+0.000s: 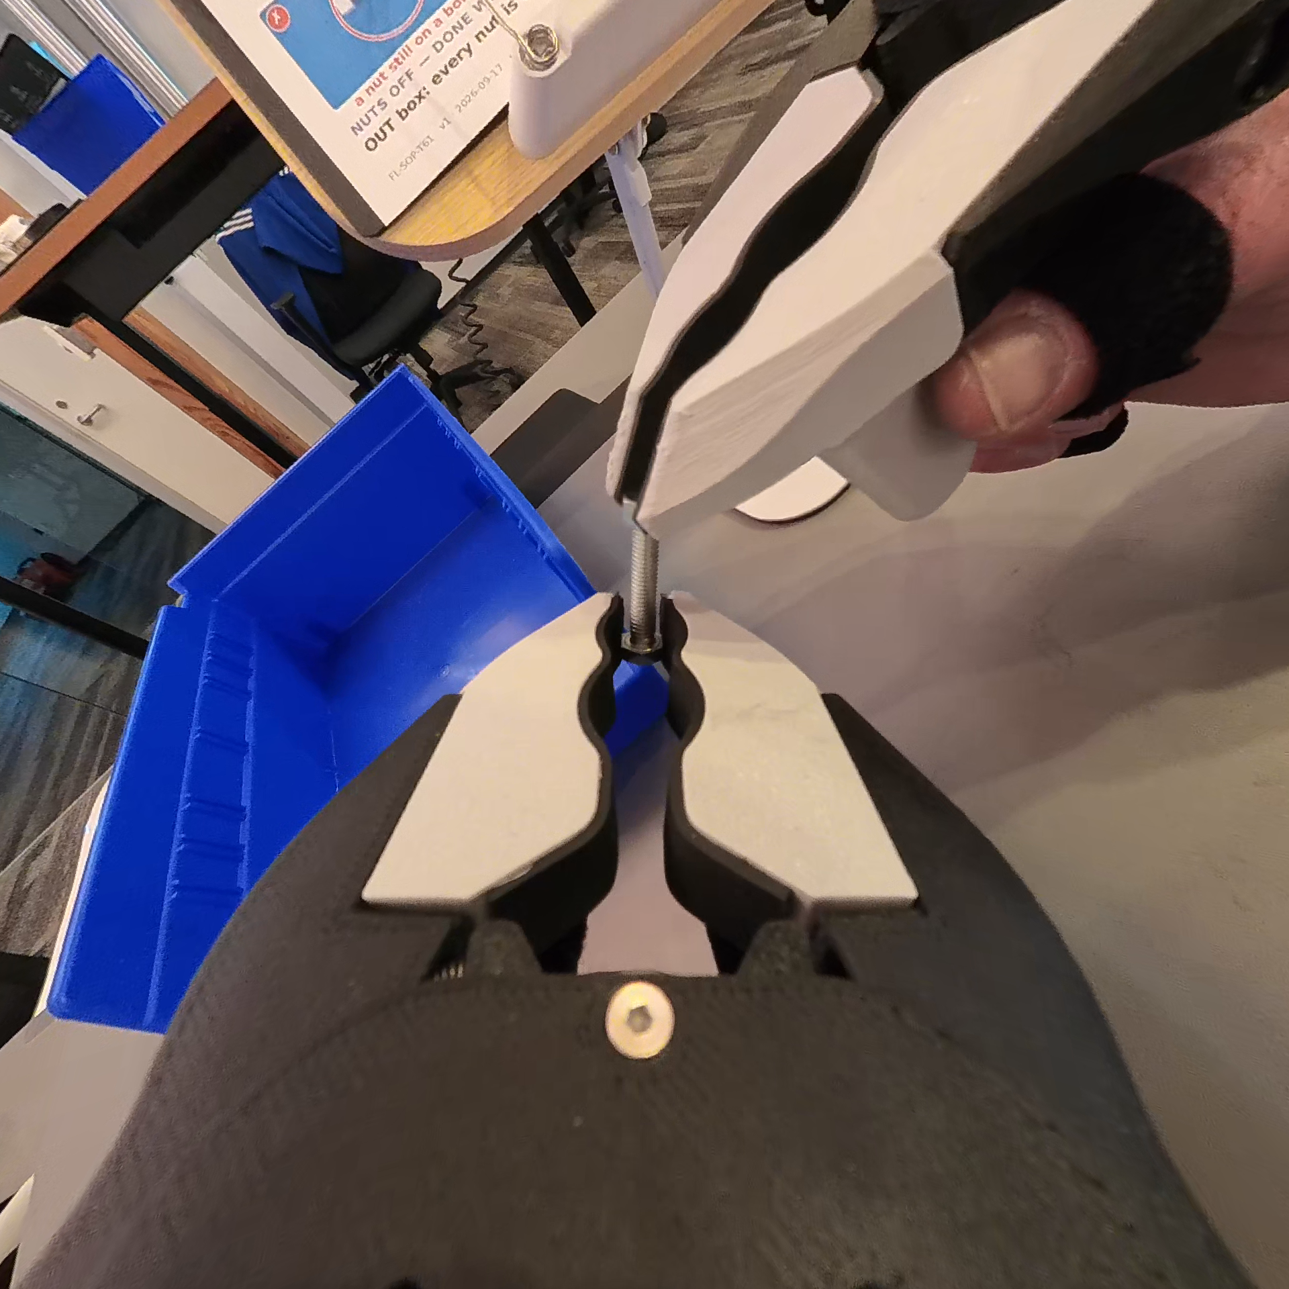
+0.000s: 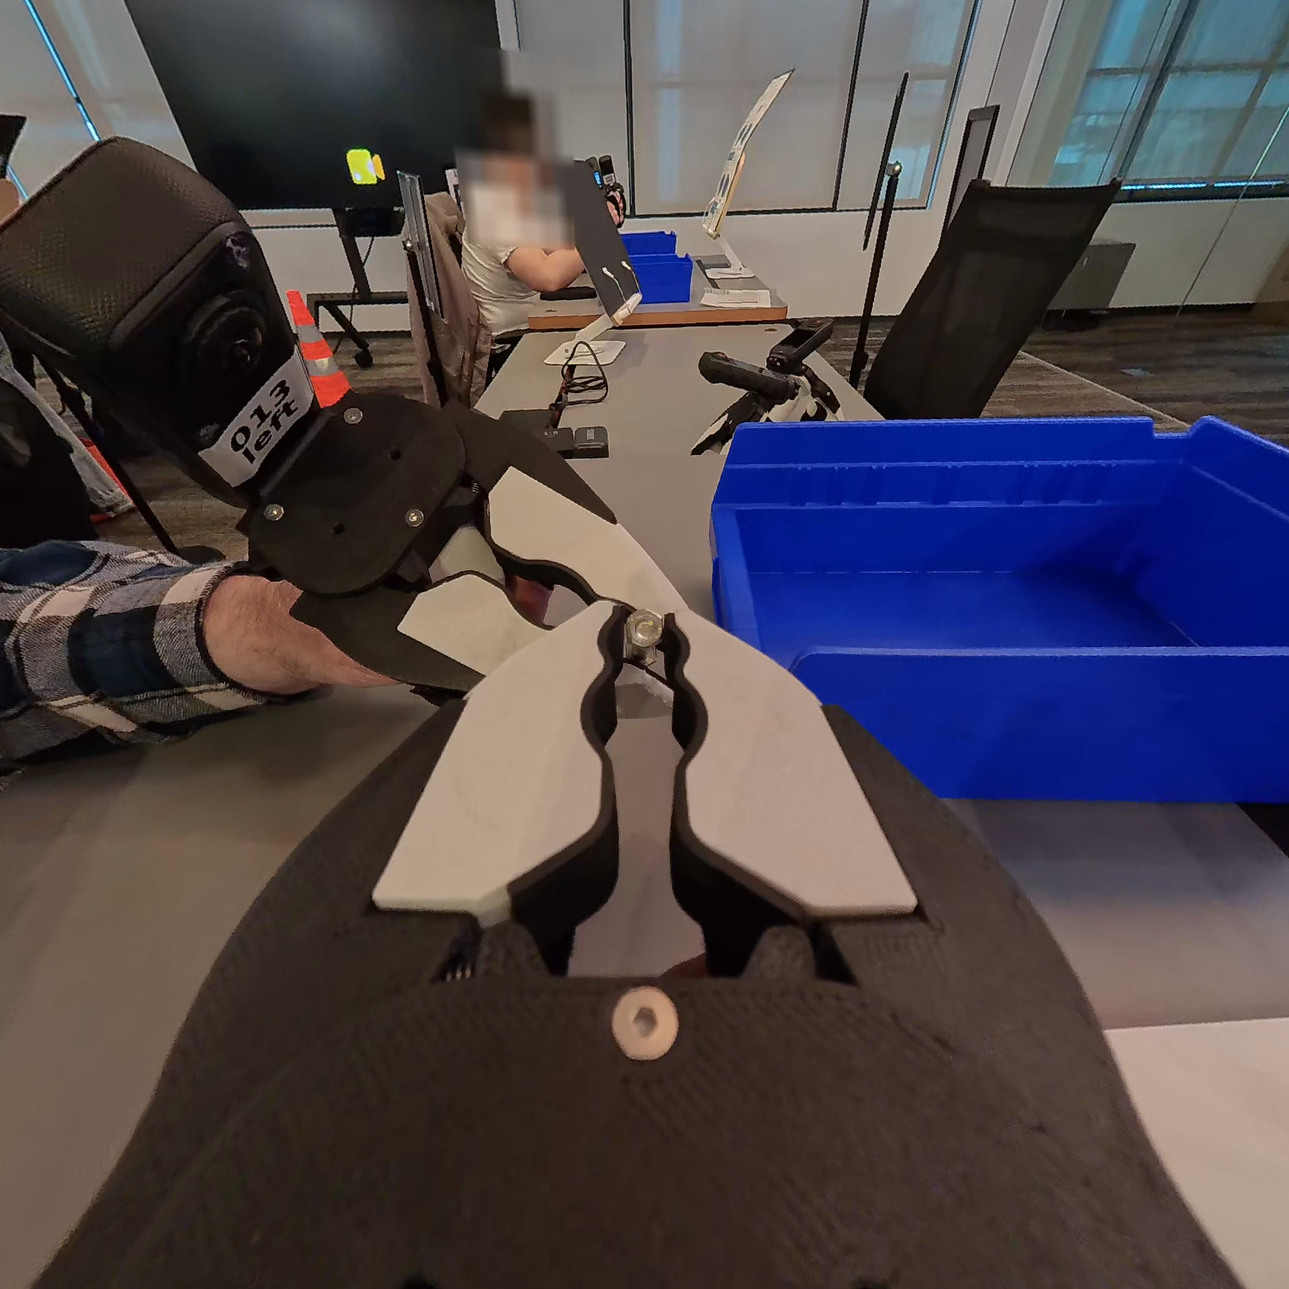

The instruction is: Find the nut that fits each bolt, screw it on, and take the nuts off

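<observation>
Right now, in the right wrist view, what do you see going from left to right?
Plaid sleeve → left tool → bolt head pinched in the right tool → blue bin.

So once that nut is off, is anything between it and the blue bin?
Nothing visible. The left gripper pinches the nut on the bolt right over the blue bin's near edge; its visible floor looks bare. The right gripper grips the bolt's head.

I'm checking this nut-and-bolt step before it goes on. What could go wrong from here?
1. Each claw grips only at its tips: the left claw on the nut, the right claw on the bolt head. Twisting could let either part slip out.
2. A dropped part might miss the blue bin.
</observation>
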A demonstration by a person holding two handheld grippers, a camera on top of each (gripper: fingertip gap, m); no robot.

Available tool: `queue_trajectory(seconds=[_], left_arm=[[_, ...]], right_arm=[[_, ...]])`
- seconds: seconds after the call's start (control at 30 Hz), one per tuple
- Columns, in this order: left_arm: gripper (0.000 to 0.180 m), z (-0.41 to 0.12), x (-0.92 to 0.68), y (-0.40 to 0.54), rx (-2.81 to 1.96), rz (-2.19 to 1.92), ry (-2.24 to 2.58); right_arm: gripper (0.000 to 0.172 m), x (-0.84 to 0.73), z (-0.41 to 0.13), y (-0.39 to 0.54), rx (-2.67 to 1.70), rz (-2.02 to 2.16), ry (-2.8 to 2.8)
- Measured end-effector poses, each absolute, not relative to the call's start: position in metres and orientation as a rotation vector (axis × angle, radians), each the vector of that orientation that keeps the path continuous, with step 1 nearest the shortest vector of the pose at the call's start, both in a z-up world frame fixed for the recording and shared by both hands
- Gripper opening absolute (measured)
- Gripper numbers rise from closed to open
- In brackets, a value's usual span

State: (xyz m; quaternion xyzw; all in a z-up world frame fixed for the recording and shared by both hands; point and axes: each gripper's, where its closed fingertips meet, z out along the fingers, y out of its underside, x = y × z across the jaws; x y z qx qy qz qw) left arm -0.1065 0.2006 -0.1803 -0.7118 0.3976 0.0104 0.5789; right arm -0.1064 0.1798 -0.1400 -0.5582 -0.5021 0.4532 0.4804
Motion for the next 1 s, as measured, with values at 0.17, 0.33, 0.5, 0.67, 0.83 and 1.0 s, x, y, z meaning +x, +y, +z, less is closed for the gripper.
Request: queue_trajectory(seconds=[0.17, 0.33, 0.5, 0.67, 0.83, 1.0], left_arm=[[0.010, -0.181, -0.106, 0.200, -1.664, 0.020, 0.933], [0.010, -0.180, -0.105, 0.200, -1.664, 0.008, 0.930], [0.010, -0.179, -0.101, 0.198, -1.669, -0.094, 0.909], [0.010, -0.175, -0.089, 0.190, -1.677, -0.402, 0.855], [0.010, -0.173, -0.082, 0.186, -1.679, -0.571, 0.829], [0.010, -0.173, -0.082, 0.186, -1.680, -0.613, 0.814]], right_arm=[[0.012, -0.107, -0.140, 0.179, -1.360, 1.104, -1.227], [0.020, -0.107, -0.139, 0.178, -1.349, 1.104, -1.227], [0.038, -0.106, -0.134, 0.176, -1.299, 1.107, -1.232], [0.065, -0.110, -0.129, 0.162, -1.202, 1.184, -1.266], [0.065, -0.113, -0.131, 0.148, -1.155, 1.251, -1.319], [0.061, -0.112, -0.131, 0.150, -1.161, 1.255, -1.316]])
